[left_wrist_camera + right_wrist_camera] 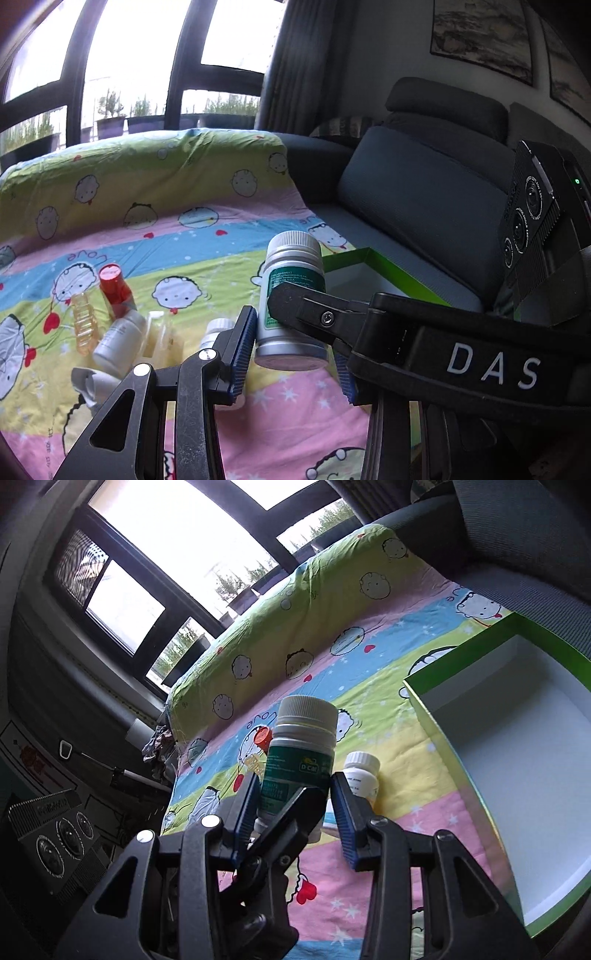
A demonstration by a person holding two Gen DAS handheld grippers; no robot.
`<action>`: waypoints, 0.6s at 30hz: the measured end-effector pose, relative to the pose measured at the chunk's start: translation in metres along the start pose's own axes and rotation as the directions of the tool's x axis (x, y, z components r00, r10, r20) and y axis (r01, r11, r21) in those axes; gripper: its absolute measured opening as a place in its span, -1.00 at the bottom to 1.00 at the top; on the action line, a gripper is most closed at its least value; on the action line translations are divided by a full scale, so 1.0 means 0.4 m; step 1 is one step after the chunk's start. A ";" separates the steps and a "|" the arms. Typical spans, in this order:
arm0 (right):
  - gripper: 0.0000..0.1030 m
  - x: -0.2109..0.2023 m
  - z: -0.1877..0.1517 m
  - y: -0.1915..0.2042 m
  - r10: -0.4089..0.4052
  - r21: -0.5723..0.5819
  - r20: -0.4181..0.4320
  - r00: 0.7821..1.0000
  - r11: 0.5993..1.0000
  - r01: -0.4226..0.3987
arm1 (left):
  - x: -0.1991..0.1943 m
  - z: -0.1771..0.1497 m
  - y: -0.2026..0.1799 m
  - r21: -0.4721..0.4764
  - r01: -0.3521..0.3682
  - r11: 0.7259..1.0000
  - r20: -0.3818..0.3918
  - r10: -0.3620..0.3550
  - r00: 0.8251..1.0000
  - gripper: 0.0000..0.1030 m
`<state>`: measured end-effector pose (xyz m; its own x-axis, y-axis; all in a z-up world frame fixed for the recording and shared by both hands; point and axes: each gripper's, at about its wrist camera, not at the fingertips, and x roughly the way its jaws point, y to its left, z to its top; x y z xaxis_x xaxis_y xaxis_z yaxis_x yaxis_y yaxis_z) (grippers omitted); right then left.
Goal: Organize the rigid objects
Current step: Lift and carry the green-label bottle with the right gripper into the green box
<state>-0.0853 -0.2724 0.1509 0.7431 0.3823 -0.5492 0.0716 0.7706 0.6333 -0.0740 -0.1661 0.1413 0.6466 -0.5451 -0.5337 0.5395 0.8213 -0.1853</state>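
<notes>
Cartoon bedsheet (177, 236) over sofa (424, 199), window (129, 55) behind; both grippers (295, 354) (295, 808) clamp green-labelled bottle (293, 295).

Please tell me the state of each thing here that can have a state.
green-label bottle: capped, lifted off the sheet.
left gripper: fingers shut on green-label bottle.
right gripper: fingers shut on green-label bottle.
green box: open, looks empty.
red-capped bottle: capped, on the sheet.
small white bottle: lying on its side.

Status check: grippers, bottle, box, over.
Both grippers, left and right, shut on one green-label bottle, lifted off the sheet. Green box empty, open. Nothing in the way.
</notes>
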 end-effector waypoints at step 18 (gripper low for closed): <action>-0.22 -0.092 0.028 -0.221 -0.193 0.232 0.061 0.979 0.957 0.175 | 0.194 -0.007 -0.166 0.091 0.216 0.972 -0.185 -0.196 0.963 -0.21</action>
<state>-0.1115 -0.3605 0.1213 0.7542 0.1946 -0.6272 0.3523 0.6861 0.6365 -0.0612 -0.2625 0.1097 0.4166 -0.6549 -0.6305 0.7132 0.6655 -0.2200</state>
